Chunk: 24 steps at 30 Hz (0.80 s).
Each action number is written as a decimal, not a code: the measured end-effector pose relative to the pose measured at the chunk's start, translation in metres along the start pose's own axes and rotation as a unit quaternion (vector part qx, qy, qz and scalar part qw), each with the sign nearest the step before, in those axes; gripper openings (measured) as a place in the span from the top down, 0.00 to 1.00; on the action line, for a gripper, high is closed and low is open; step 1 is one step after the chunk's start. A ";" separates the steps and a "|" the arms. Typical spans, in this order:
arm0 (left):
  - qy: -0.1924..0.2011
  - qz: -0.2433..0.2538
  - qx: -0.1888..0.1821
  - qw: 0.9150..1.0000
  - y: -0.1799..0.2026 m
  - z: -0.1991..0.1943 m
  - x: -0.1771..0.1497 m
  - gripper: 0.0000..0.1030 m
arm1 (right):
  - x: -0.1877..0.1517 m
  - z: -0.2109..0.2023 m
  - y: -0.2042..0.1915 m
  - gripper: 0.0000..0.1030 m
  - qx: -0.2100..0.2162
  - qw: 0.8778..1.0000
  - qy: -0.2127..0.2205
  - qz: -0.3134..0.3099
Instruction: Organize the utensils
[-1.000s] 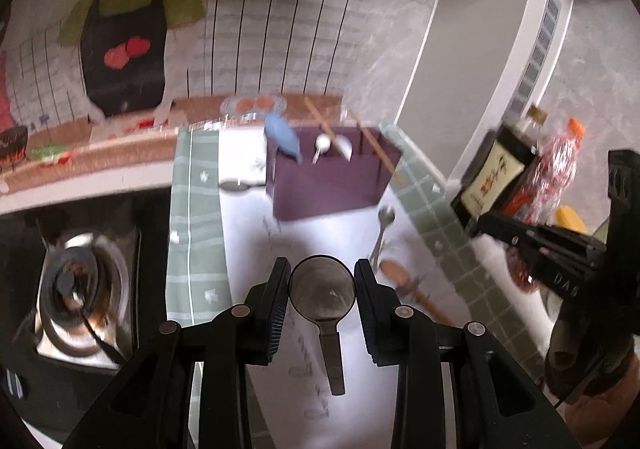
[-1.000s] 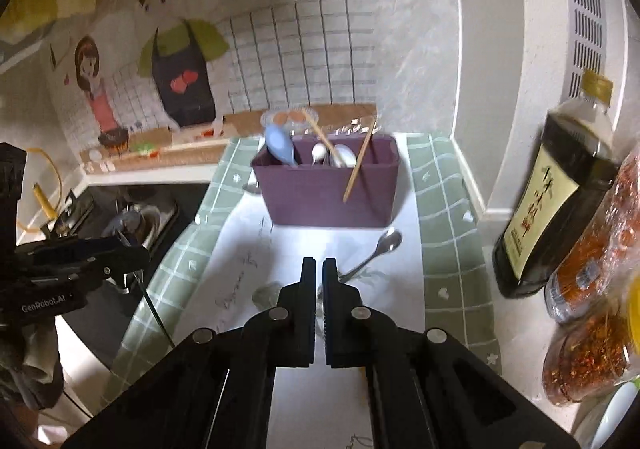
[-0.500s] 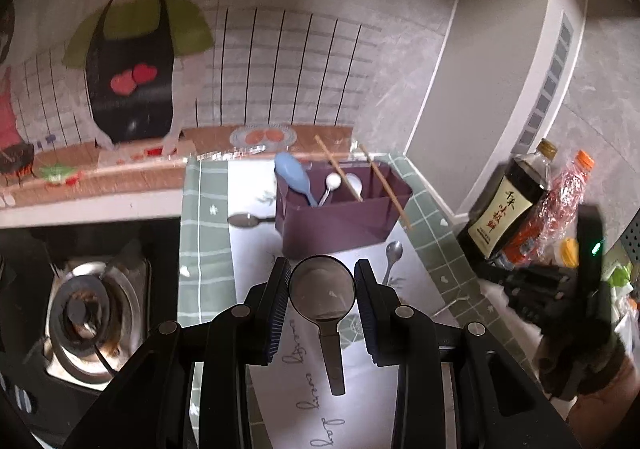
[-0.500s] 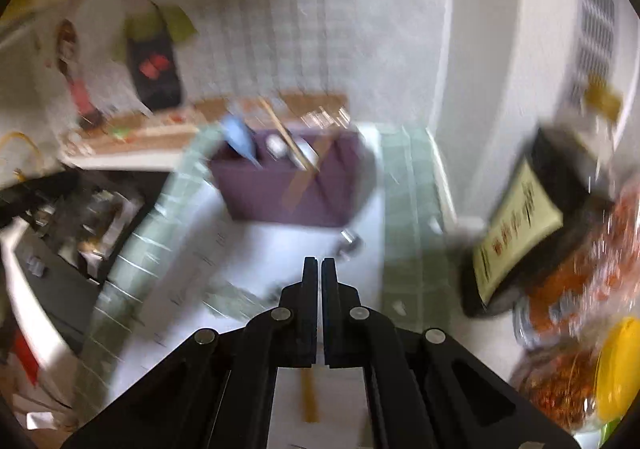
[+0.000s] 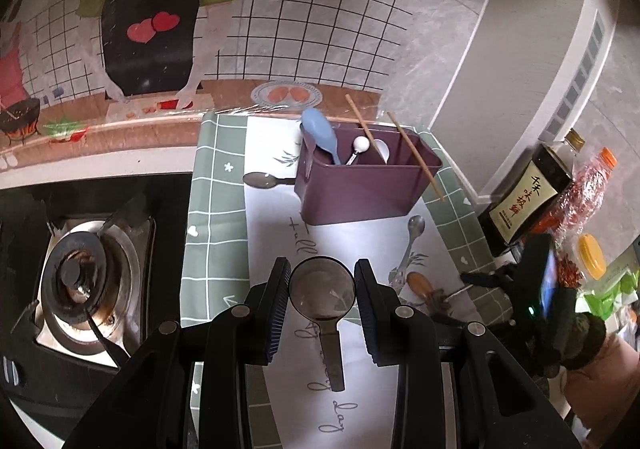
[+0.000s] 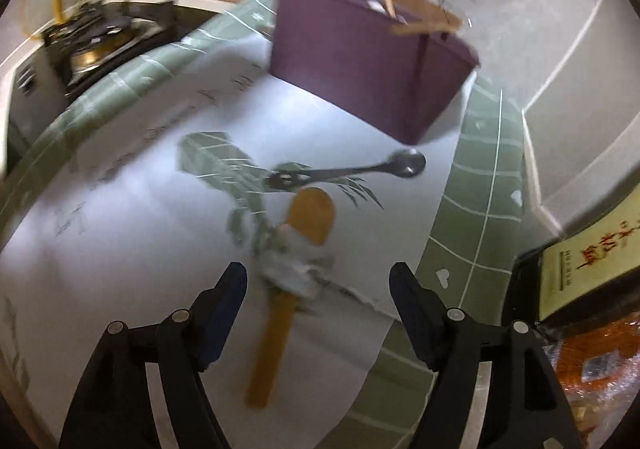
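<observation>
My left gripper is shut on a metal ladle, held by its round bowl above the mat, handle hanging toward me. The purple utensil box stands beyond it, holding a blue spoon, a white spoon and chopsticks. My right gripper is open, low over a wooden spoon whose neck is wrapped in something pale; the spoon lies between the fingers. A metal spoon lies just beyond it, in front of the box. Another metal spoon lies left of the box.
A gas stove sits left of the green checked mat. A soy sauce bottle, a red-wrapped bottle and packets stand at the right by the wall. The right gripper also shows in the left wrist view.
The right gripper has opened and dropped low over the wooden spoon, tilting down toward the mat. The left gripper, still holding the ladle, has risen and pulled back slightly.
</observation>
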<state>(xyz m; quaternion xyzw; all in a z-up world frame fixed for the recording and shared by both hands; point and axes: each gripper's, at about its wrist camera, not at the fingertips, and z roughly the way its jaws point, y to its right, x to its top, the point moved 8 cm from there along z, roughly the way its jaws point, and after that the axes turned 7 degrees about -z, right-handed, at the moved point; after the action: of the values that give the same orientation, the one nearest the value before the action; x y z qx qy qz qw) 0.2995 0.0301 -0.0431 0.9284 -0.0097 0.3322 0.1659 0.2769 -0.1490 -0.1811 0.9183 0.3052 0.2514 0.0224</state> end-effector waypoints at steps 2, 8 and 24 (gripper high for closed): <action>0.000 -0.003 0.001 1.000 -0.002 0.001 -0.001 0.67 | -0.001 0.010 0.001 0.67 0.020 0.999 -0.018 0.024; -0.003 -0.006 -0.002 1.000 -0.004 0.003 -0.002 0.67 | 0.019 -0.023 0.006 0.93 0.000 0.996 0.013 0.083; 0.009 0.011 -0.022 1.000 0.006 -0.008 0.003 0.67 | 0.052 -0.116 0.038 1.00 0.048 0.969 0.109 0.218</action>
<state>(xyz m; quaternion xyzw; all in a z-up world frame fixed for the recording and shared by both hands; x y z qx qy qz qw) 0.2959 0.0268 -0.0340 0.9214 -0.0260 0.3422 0.1821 0.2783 -0.1633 -0.0497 0.9295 0.1097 0.3341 -0.1109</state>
